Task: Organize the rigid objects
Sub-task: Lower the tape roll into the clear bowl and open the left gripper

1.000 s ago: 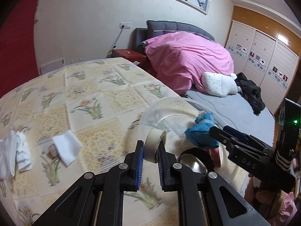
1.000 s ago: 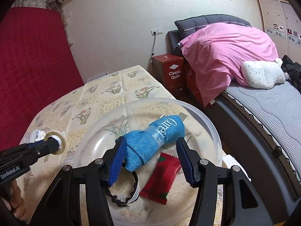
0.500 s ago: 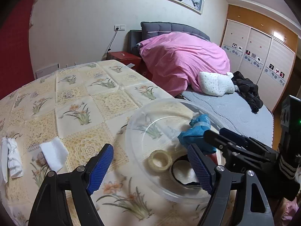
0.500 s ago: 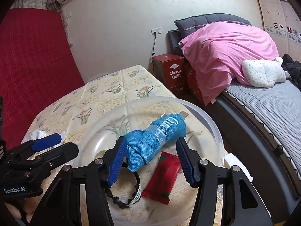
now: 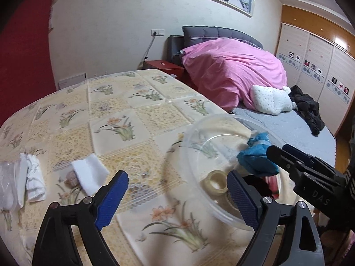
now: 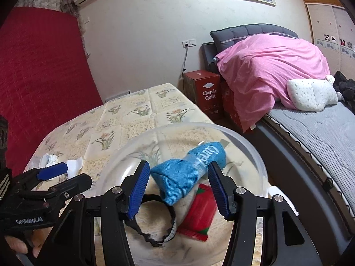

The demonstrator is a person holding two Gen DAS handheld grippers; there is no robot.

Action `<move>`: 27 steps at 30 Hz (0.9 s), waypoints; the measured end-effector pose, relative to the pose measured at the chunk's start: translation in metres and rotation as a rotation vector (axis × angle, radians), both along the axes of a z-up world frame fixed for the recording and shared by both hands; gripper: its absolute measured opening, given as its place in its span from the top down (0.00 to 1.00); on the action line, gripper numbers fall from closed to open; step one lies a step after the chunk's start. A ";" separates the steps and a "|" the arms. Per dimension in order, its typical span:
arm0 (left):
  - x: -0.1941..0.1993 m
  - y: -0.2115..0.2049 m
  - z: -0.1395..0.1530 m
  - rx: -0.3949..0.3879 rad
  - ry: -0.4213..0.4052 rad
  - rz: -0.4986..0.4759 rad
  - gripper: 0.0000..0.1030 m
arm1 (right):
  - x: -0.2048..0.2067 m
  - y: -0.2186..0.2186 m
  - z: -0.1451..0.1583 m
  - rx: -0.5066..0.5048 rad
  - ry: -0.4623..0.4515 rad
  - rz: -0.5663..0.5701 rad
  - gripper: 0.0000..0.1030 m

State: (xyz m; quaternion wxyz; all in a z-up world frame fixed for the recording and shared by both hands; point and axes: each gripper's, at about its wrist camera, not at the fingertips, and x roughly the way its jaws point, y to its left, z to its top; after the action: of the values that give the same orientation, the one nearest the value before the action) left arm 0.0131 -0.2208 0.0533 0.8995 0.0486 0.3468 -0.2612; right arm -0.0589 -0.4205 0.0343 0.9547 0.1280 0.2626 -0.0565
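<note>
Clear plastic bowl (image 5: pixel 224 119) sits at the desk's (image 5: pixel 124 110) near corner, bed side. Inside it: roll of tape (image 5: pixel 214 183) lying flat, blue cloth pouch (image 6: pixel 188 173), red packet (image 6: pixel 198 217), black band (image 6: pixel 155 219). Left claw (image 5: pixel 177 197) wide and opening further, nothing between its pads; the tape lies free just ahead of the right-hand pad. Right claw (image 6: pixel 176 188) half open, straddling the pouch; whether the pads touch it, cannot tell. Judgement: release of the tape is the step in hand. Draw the left claw straight back without clipping the bowl rim. White wipe (image 5: pixel 88 175) and crumpled tissue (image 5: pixel 33 180) on the desk look next, though both are soft.
</note>
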 end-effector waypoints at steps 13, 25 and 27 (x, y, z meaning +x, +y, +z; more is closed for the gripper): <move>0.010 0.058 -0.002 -0.023 0.015 0.138 0.07 | 0.009 0.028 0.004 -0.004 0.001 0.068 0.46; 0.016 0.108 -0.007 -0.047 0.032 0.251 0.07 | 0.021 0.067 0.009 -0.019 0.004 0.159 0.46; 0.017 0.115 -0.009 -0.051 0.037 0.264 0.07 | 0.024 0.073 0.010 -0.025 0.005 0.173 0.46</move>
State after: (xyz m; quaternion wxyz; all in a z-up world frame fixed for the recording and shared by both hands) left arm 0.0301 -0.1062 0.0442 0.9204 -0.0253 0.3601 -0.1502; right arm -0.0352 -0.3474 0.0444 0.9569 0.0928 0.2742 0.0226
